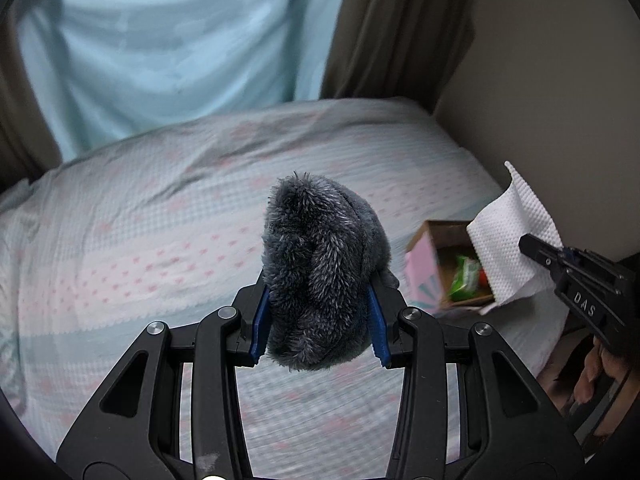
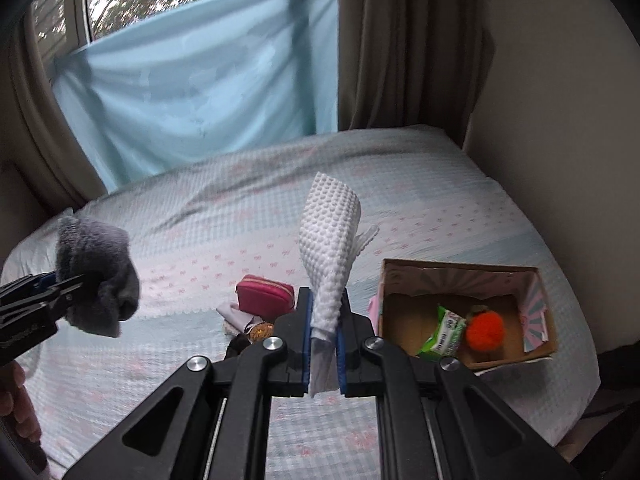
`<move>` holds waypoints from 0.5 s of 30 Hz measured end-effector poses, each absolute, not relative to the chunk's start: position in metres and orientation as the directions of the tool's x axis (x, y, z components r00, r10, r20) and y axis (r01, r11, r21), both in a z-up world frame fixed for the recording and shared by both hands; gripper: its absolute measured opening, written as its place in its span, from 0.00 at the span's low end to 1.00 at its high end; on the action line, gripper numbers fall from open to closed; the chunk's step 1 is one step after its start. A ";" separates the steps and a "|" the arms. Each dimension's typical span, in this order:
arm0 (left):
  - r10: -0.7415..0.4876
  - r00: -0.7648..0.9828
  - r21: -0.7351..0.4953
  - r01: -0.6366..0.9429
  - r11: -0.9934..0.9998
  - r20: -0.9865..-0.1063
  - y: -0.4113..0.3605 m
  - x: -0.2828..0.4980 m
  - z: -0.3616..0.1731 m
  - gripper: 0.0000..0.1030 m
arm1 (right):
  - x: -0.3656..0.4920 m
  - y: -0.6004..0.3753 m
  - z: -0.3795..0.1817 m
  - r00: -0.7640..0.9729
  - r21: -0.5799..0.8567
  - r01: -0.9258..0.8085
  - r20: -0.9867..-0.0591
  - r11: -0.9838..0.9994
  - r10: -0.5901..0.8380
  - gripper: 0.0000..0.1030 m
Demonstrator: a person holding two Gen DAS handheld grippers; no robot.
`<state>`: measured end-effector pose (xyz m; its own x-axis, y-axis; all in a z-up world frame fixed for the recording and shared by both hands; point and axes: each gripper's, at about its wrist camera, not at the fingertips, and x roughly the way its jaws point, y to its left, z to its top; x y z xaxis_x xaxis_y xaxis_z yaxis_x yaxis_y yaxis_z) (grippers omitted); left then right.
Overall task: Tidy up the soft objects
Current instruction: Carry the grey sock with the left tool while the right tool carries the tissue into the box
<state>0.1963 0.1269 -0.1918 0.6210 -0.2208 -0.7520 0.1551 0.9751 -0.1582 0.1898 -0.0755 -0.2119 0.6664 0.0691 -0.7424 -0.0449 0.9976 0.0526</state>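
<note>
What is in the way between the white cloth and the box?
Nothing visible. The right gripper holds the white cloth up in the air, beside the open box, with only bare bed between them.

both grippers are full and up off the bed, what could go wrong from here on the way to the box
1. The right gripper pinches only the lower end of the white paper towel; it could tear or slip out.
2. The cardboard box already holds a green packet and an orange pom-pom, so the bulky grey fuzzy sock in the left gripper may catch the rim or tip the box.
3. Both hands heading for one box could collide.
</note>
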 end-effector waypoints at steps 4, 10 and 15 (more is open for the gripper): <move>-0.257 0.619 -0.168 0.199 0.965 -0.742 0.089 0.203 -0.178 0.36 | 0.182 -0.100 -0.194 0.689 0.065 -0.015 -0.722 0.998 0.057 0.09; -0.301 0.603 -0.183 0.251 0.951 -0.738 0.018 0.216 -0.171 0.36 | 0.178 -0.153 -0.183 0.691 0.079 0.030 -0.722 0.996 0.037 0.09; -0.311 0.563 -0.191 0.263 0.946 -0.766 -0.050 0.230 -0.182 0.36 | 0.187 -0.207 -0.186 0.668 0.091 0.053 -0.744 0.994 0.032 0.09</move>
<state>0.2298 -0.0498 -0.1815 0.5631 -0.3107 -0.7658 0.2626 0.9459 -0.1906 0.1875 -0.2072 -0.1858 0.6679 0.0320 -0.7436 0.0532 0.9945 0.0905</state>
